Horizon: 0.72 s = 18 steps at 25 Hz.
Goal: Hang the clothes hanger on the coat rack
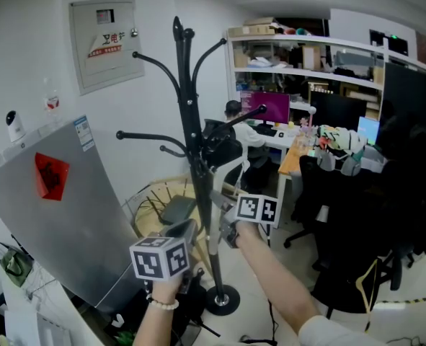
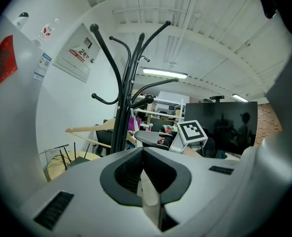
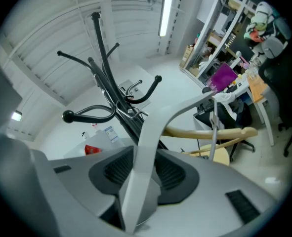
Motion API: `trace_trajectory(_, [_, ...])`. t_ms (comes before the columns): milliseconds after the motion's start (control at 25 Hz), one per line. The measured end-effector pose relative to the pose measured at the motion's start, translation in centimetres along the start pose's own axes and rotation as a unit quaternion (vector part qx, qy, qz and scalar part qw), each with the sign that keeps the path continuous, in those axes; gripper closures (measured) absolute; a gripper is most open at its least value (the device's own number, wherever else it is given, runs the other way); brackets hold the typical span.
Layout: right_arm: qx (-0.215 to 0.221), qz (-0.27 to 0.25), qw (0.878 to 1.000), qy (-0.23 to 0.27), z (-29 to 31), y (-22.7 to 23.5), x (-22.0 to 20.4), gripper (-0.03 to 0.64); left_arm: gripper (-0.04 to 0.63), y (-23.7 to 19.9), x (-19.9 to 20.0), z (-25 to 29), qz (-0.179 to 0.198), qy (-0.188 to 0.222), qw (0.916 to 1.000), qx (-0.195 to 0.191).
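The black coat rack stands in the middle, its curved arms spreading high up. A wooden clothes hanger hangs level just beyond my right gripper, low beside the rack's pole; its left arm sticks out behind the pole. The hanger's flat grey hook curves back through the right gripper's jaws, which stand fairly wide and meet it on both sides. No rack arm carries the hook. My left gripper points at the pole from nearer me, shut and holding nothing.
The rack's round base sits on the floor by my hands. A tilted grey panel leans at the left, a round wooden table behind the pole. Black office chairs, a desk with a seated person and shelves fill the right.
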State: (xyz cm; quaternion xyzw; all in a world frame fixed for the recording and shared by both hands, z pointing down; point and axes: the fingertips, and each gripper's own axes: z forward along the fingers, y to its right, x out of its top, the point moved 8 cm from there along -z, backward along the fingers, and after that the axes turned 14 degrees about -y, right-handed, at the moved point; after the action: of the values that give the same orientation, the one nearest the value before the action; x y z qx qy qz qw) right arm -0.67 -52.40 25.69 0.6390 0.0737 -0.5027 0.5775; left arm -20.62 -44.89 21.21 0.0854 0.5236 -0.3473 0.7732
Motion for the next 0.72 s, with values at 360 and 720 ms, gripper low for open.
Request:
trace_trajectory(360, [-0.064,-0.051,0.996,0.021,-2.9,-1.5,0.3,0.405,0.606,0.5,-1.4,-1.4,0.030,0.001,0.9993,0.024])
trace_trajectory(720, [-0.108,-0.091,0.989,0.033,-9.9,-5.2,-3.8,0.476,0.607,2.1,-4.5,-5.1,0.049,0.058,0.9971,0.007])
